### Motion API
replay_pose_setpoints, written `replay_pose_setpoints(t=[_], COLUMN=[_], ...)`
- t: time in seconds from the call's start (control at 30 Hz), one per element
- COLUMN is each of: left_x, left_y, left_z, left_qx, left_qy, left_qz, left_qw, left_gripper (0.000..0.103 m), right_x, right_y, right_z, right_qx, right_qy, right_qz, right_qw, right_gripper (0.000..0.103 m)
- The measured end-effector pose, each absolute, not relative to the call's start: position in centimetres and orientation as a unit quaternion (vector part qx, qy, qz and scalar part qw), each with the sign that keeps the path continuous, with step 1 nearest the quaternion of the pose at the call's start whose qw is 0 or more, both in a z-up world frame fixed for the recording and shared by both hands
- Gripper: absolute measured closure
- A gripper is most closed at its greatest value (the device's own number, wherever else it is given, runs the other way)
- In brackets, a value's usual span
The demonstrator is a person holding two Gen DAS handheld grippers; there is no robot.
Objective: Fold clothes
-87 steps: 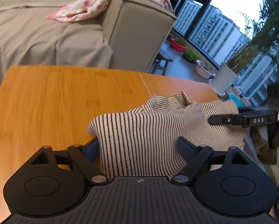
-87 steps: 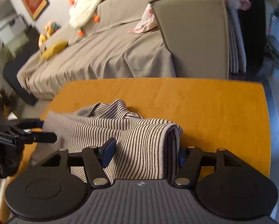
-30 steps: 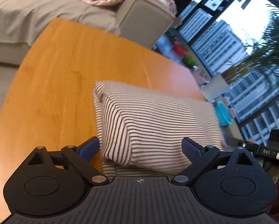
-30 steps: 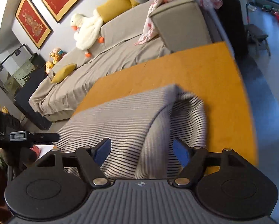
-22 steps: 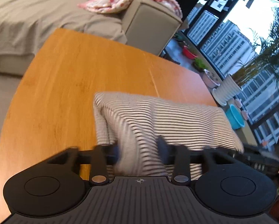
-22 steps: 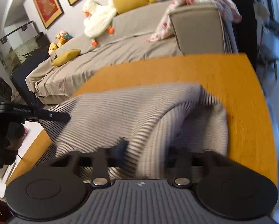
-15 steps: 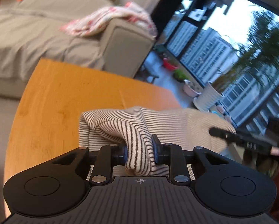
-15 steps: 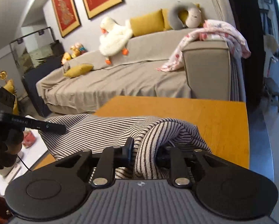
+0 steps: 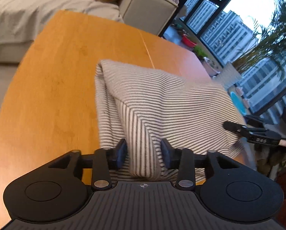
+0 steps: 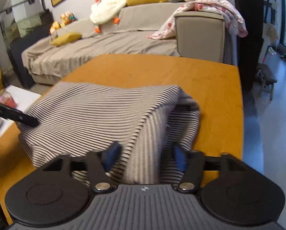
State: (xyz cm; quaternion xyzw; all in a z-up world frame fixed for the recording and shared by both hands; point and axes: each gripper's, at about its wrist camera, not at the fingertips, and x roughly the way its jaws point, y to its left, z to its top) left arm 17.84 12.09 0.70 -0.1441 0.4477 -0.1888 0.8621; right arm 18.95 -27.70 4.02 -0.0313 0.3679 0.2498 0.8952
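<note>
A striped black-and-white garment (image 9: 158,99) lies folded on the orange wooden table (image 9: 53,88). My left gripper (image 9: 144,150) stands at its near left corner with its fingers part open around a raised ridge of the cloth. In the right wrist view the same garment (image 10: 97,113) shows, and my right gripper (image 10: 145,156) straddles a ridge at its near right corner, fingers spread and blurred. Each gripper's tip shows at the far side of the other's view: the right one (image 9: 231,125) and the left one (image 10: 28,121).
A grey sofa (image 10: 123,42) stands past the table's far edge, with a pink blanket (image 10: 215,7) over its arm, a white plush duck (image 10: 106,5) and yellow cushions. Windows and potted plants (image 9: 261,44) are to the right. A small stool (image 10: 267,80) stands on the floor.
Half a second ago both grippers were shut on the garment and held it up. Now both have opened partway, and the garment has dropped flatter onto the table.
</note>
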Motion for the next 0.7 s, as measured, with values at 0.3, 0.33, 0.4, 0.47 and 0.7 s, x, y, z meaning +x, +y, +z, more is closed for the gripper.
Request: replay_pose_setpoints(t=[0.3, 0.33, 0.4, 0.47, 0.7], left_x=[18.3, 18.3, 18.6, 19.1, 20.9], left_y=[10.9, 10.3, 8.9, 7.8, 6.5], left_z=[4.5, 4.2, 3.4, 2.2, -0.2], left_qx=[-0.154, -0.157, -0.163, -0.167, -0.177], left_qy=[0.395, 0.399, 0.409, 0.425, 0.441], left_qz=[-0.233, -0.246, -0.271, -0.284, -0.292], left_qw=[0.875, 0.87, 0.856, 0.843, 0.83], left_gripper=[0.027, 0.025, 0.021, 0.02, 0.004], right_x=[19.7, 19.7, 19.9, 20.0, 21.5], right_y=[-30.0, -29.9, -29.4, -28.6, -27.1], right_z=[6.9, 7.4, 7.9, 7.9, 3.1], right_qx=[0.041, 0.06, 0.102, 0.137, 0.157], right_qy=[0.325, 0.318, 0.31, 0.308, 0.355], right_qz=[0.227, 0.238, 0.275, 0.315, 0.301], right_qw=[0.917, 0.916, 0.904, 0.887, 0.871], right_gripper=[0.0, 0.0, 0.0, 0.0, 0.0])
